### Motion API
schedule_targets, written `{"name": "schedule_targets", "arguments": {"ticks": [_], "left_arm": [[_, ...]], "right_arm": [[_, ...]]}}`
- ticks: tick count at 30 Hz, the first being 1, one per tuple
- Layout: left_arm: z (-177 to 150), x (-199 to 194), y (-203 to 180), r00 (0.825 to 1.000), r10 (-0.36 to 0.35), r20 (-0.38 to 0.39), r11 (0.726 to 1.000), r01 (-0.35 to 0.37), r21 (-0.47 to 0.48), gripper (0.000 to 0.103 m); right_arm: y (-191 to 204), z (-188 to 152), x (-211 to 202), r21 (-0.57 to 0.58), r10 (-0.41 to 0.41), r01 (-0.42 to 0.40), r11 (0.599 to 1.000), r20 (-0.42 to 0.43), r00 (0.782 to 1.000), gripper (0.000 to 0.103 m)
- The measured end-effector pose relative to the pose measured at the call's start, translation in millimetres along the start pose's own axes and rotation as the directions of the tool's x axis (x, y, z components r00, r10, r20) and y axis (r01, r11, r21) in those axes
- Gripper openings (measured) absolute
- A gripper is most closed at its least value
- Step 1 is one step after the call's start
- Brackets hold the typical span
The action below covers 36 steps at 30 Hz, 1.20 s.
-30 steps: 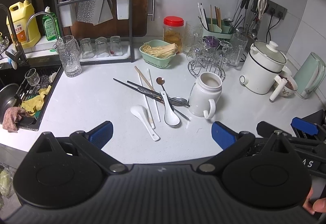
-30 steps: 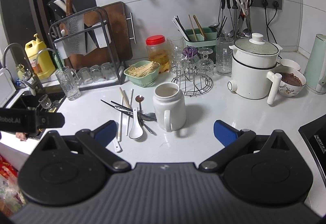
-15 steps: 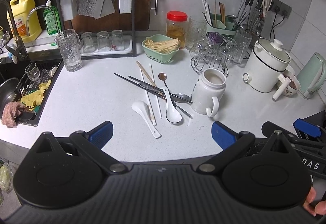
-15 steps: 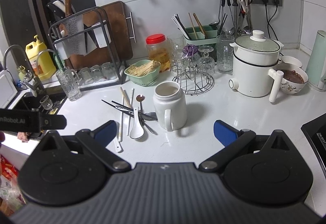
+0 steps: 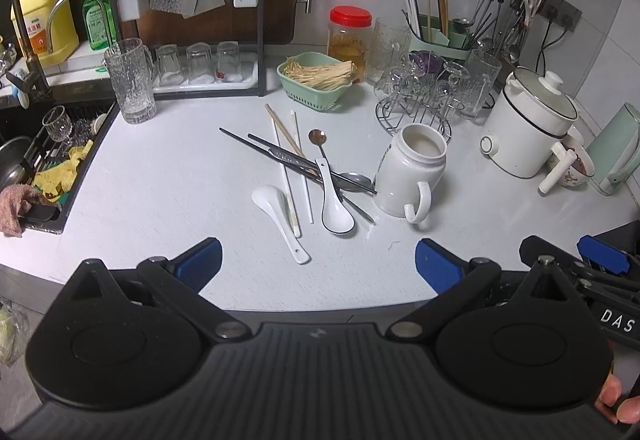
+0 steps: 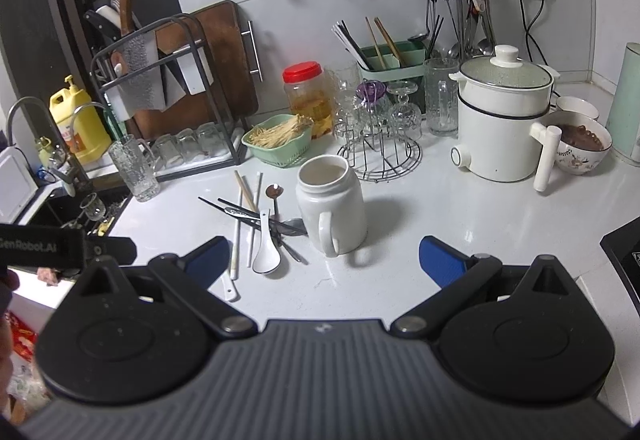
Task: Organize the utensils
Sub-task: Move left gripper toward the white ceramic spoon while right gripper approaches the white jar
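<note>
— Where are the utensils?

— In a loose heap on the white worktop (image 5: 168,176), mid-frame in the left wrist view. A black-rimmed white spoon (image 5: 335,206) lies over dark chopsticks (image 5: 280,156) and a metal spoon (image 5: 352,179); a second white spoon (image 5: 276,214) sits at 8 o'clock from it, beside pale chopsticks (image 5: 298,164). A small brown-bowled spoon (image 5: 318,138) points toward 12 o'clock.

— And around them?

— A white mug (image 5: 410,176) stands upright at 3 o'clock of the heap, just touching the metal spoon's tip, handle toward the camera. At 12 o'clock is a green basket (image 5: 316,86) of sticks; at 1 o'clock, a wire rack (image 5: 414,112) with glasses.

— The tools?

— The left tool (image 5: 318,264) is spread wide, empty, hovering at 6 o'clock of the heap. The right tool (image 6: 324,260) is also wide and empty, near the mug (image 6: 332,210).
</note>
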<state>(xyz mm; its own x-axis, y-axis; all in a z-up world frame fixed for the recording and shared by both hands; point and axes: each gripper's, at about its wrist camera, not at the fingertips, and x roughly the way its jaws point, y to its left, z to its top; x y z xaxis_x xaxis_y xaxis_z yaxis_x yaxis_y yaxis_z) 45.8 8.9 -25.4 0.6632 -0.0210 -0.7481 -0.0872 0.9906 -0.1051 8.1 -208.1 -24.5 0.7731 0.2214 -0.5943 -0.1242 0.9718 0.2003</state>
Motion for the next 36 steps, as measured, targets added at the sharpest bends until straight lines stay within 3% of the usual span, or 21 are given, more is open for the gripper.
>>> {"name": "schedule_targets", "arguments": {"ticks": [11, 20, 26, 36], "left_arm": [[-10.7, 34.6, 2.3, 1.000, 0.007, -0.026, 0.999, -0.008, -0.044, 0.103], [-24.5, 50.5, 12.9, 0.996, 0.027, -0.081, 0.995, -0.034, -0.091, 0.103], [-16.7, 61.6, 25.0, 0.992, 0.018, -0.127, 0.998, -0.027, -0.063, 0.103], [2.1, 95.4, 57.2, 0.983, -0.038, -0.180, 0.999, 0.036, -0.011, 0.103]], "right_arm": [[-11.8, -4.7, 17.7, -0.003, 0.020, -0.020, 1.000, 0.009, 1.000, 0.101], [-9.1, -8.8, 33.1, -0.035, 0.031, -0.032, 0.999, -0.041, 0.999, 0.102], [-1.2, -7.1, 45.7, -0.009, 0.022, -0.023, 1.000, -0.049, 0.999, 0.102], [25.1, -5.6, 82.3, -0.024, -0.060, 0.059, 0.998, -0.034, 0.998, 0.102]]}}
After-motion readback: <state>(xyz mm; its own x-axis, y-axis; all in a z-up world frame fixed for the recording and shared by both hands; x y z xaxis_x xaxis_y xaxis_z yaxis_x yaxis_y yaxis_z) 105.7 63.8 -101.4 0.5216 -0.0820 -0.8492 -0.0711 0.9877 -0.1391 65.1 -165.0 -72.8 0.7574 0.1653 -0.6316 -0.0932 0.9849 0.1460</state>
